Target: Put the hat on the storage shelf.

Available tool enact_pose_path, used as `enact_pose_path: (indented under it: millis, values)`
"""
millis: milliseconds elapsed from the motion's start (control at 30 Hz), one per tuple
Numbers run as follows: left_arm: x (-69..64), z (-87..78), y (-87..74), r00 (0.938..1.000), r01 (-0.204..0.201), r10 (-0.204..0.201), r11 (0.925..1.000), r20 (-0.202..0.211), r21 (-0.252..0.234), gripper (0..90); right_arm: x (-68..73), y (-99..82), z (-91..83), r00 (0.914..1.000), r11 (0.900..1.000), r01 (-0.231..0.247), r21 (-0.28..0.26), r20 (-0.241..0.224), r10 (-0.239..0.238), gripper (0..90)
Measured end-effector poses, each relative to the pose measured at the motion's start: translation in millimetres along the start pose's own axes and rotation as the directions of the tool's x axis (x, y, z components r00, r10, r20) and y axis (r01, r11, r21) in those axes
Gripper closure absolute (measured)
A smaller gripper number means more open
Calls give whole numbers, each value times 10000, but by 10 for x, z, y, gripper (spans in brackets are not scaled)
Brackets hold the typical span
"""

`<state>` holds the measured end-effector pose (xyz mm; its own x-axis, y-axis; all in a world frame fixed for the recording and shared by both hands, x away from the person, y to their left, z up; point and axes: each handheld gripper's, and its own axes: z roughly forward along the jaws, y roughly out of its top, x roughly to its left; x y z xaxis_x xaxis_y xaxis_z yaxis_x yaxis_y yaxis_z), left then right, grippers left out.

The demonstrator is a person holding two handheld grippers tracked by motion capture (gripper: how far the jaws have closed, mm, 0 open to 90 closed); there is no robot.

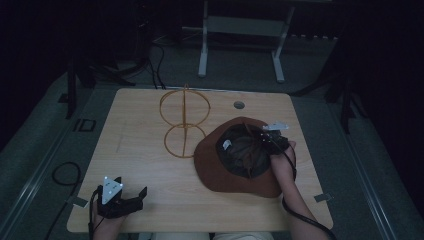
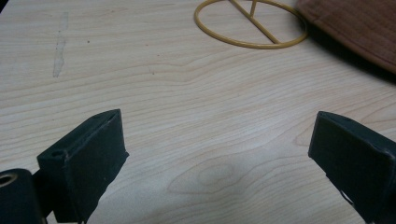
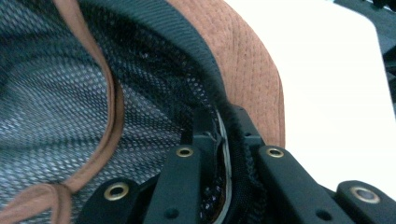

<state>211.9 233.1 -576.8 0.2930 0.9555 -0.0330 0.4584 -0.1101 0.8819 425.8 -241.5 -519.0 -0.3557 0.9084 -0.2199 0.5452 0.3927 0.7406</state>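
A brown wide-brimmed hat [image 1: 215, 170] lies upside down on the right half of the wooden table [image 1: 140, 165], its dark mesh lining [image 3: 56, 84] and a brown chin cord facing up. My right gripper [image 1: 267, 142] reaches into the hat from its far right side. In the right gripper view that gripper [image 3: 223, 126] is shut on the hat's inner band at the crown's rim, with the brown brim [image 3: 247, 56] just outside the jaws. My left gripper [image 1: 141, 197] rests at the table's near left corner, and its jaws [image 2: 217, 140] stand wide open over bare wood.
A yellow wire hat stand [image 1: 184, 122] of two rings stands mid-table, left of the hat; its base ring [image 2: 250, 44] lies ahead of the left gripper. A round cable hole [image 1: 239, 105] sits near the far edge. Beyond the table are a white frame and cables on the floor.
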Motion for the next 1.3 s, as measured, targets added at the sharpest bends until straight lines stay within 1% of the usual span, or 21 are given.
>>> enact_pose_path:
  millis: [33, 200, 333, 400, 433, 533, 633, 700, 767, 800, 867, 900, 933, 967, 1067, 1167, 1267, 1300]
  values:
    - [-7, 2, 3, 10000, 15, -15, 10000, -14, -21, 43, -26, 15, -46, 9999, 9998, -113, -144, -55, 112, 840]
    - [-54, 8, 40, 9996, -41, 42, 10000, 271, -50, 43, -145, 89, -282, 9988, 9968, -424, -674, -273, 406, 842]
    - [-139, 4, 114, 9980, -254, 255, 9997, 580, -18, 43, -234, 134, -467, 9970, 9913, -703, -1117, -406, 662, 842]
    - [-199, -1, 167, 9955, -373, 375, 9993, 876, -36, 43, -274, 158, -556, 9956, 9878, -845, -1305, -505, 784, 842]
    - [-237, -4, 198, 9946, -478, 480, 9988, 922, -40, 43, -286, 170, -601, 9956, 9864, -861, -1401, -486, 800, 842]
    - [-334, -22, 291, 9899, -705, 720, 9974, 1219, -173, 43, -311, 209, -727, 9953, 9817, -889, -1682, -525, 812, 842]
    - [-415, -28, 403, 9846, -727, 769, 9968, 1572, -323, 43, -332, 240, -847, 9949, 9756, -928, -1988, -580, 829, 842]
    - [-475, -16, 490, 9797, -757, 824, 9962, 1827, -432, 43, -345, 253, -917, 9942, 9712, -995, -2163, -625, 879, 841]
    - [-527, 21, 579, 9754, -839, 921, 9953, 2005, -490, 43, -349, 255, -966, 9941, 9694, -1003, -2240, -623, 884, 842]
    - [-554, 42, 623, 9731, -810, 897, 9955, 2124, -492, 43, -352, 250, -981, 9938, 9685, -1021, -2271, -656, 894, 841]
    - [-618, 96, 712, 9702, -897, 983, 9948, 2217, -487, 43, -362, 233, -1001, 9916, 9668, -1150, -2280, -851, 979, 841]
    - [-656, 121, 757, 9659, -965, 1052, 9942, 2365, -480, 43, -361, 222, -1011, 9906, 9657, -1222, -2293, -890, 1042, 842]
    - [-705, 151, 800, 9620, -1115, 1192, 9927, 2455, -449, 43, -359, 211, -1022, 9898, 9651, -1258, -2295, -944, 1065, 841]
    - [-758, 177, 840, 9591, -1352, 1418, 9899, 2451, -435, 43, -357, 199, -1031, 9893, 9641, -1278, -2328, -995, 1071, 841]
    - [-910, 264, 945, 9481, -1695, 1752, 9845, 2654, -446, 43, -340, 159, -1054, 9877, 9622, -1338, -2372, -1113, 1099, 841]
    - [-1046, 351, 1033, 9350, -1954, 1999, 9797, 2931, -448, 43, -323, 119, -1071, 9857, 9611, -1376, -2396, -1282, 1091, 841]
    - [-1181, 435, 1115, 9201, -2274, 2307, 9726, 3166, -480, 43, -299, 87, -1082, 9853, 9615, -1337, -2400, -1360, 1031, 841]
    - [-1226, 463, 1142, 9152, -2308, 2345, 9717, 3276, -506, 43, -294, 77, -1085, 9852, 9611, -1344, -2412, -1367, 1035, 841]
